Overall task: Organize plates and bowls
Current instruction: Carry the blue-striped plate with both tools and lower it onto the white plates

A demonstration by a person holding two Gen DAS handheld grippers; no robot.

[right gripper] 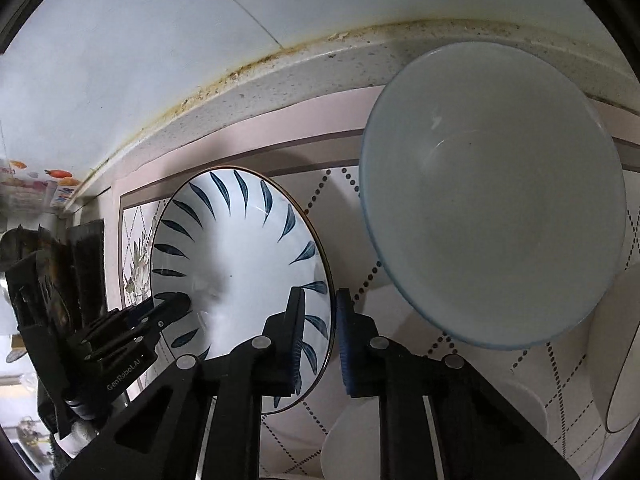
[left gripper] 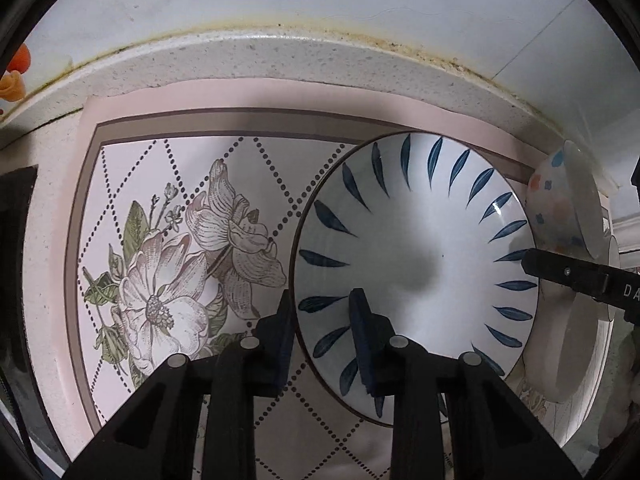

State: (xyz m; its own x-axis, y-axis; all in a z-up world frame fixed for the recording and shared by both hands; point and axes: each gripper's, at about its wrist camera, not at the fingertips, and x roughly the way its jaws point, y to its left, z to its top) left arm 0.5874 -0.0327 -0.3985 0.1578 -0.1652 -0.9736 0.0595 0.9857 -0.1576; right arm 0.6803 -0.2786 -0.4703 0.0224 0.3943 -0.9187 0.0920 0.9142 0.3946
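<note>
A white plate with blue leaf marks [left gripper: 420, 248] is held off the floral mat, tilted. My left gripper [left gripper: 322, 320] straddles its near-left rim, one finger under and one on the face, shut on it. My right gripper [right gripper: 320, 312] straddles the plate's right rim [right gripper: 240, 264] the same way; it also shows in the left wrist view as a black finger [left gripper: 568, 272] at the plate's right edge. A pale blue-rimmed bowl [right gripper: 492, 208] stands tilted to the right of the plate. A dotted bowl [left gripper: 560, 208] lies behind the plate's right edge.
A floral placemat [left gripper: 168, 240] covers the speckled counter [left gripper: 280, 60], which meets a white tiled wall. More white dishes [right gripper: 616, 360] lie at the right and a white plate [right gripper: 348, 440] lies below. A black knife block [right gripper: 60, 264] stands at the left.
</note>
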